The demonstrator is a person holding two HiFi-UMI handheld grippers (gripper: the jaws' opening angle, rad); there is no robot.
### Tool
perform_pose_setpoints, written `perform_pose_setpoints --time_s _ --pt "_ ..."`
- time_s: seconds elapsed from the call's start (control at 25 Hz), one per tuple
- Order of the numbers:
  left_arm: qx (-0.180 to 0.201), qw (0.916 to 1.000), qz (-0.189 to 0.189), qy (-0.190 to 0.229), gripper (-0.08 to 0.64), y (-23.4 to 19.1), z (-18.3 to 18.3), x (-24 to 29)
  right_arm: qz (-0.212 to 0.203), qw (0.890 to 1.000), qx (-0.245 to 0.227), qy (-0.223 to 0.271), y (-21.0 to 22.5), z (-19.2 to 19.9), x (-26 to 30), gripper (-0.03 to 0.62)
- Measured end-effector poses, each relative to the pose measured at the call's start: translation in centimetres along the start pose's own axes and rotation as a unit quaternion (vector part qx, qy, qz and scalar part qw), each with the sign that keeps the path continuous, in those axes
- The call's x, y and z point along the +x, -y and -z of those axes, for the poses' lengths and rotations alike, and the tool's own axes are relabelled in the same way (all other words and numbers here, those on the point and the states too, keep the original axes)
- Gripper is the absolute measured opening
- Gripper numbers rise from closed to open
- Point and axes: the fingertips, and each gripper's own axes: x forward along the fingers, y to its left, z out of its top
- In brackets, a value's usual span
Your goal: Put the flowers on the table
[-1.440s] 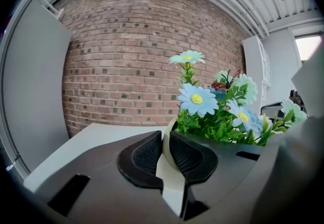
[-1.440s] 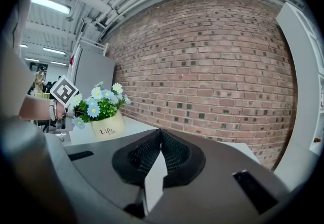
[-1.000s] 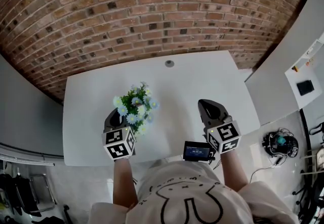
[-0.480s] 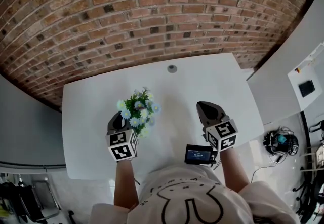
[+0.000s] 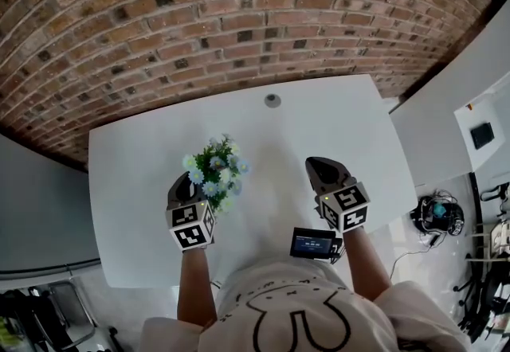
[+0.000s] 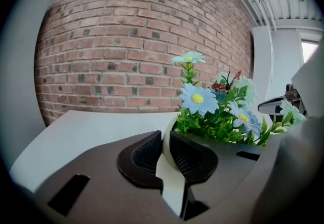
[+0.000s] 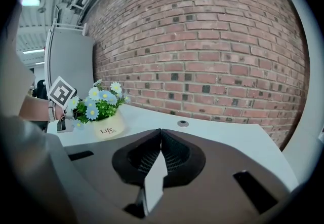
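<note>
Left tool (image 6: 165, 143): jaws are closing down to a thin gap and pinching the near rim of the cream pot (image 7: 108, 127), one pad inside the rim, one outside. The flowers (image 6: 212, 109), blue and white daisies in green leaf, are rising from the pot directly ahead of this tool and slightly to its right.

Pot's long axis is standing upright, not tilting. From the right gripper view its base is appearing to sit on the white table (image 5: 319, 115), or just above it; contact is not showing for certain.

In the head view the pot is sitting over the left-centre of the table, well in from every edge, with the brick wall (image 5: 239, 16) beyond the far side.

Right tool (image 7: 160, 134): jaws are meeting tip to tip, holding nothing. It is hovering well apart from the pot, which is lying off to its left.

Judgement: the left tool alone is carrying the job. The table is lying straight beneath the pot, so the coming move is looking like a short settle downward and a release, with the tool backing toward the person
</note>
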Motion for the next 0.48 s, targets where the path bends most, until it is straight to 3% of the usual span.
perform_pose_setpoints --time_s 0.48 --pt "-0.01 0.9995 -0.011 -0.026 0.052 -1.5 2.4 2.5 0.0 0.999 0.027 -0.041 1.1 3.3 3.1 0.014"
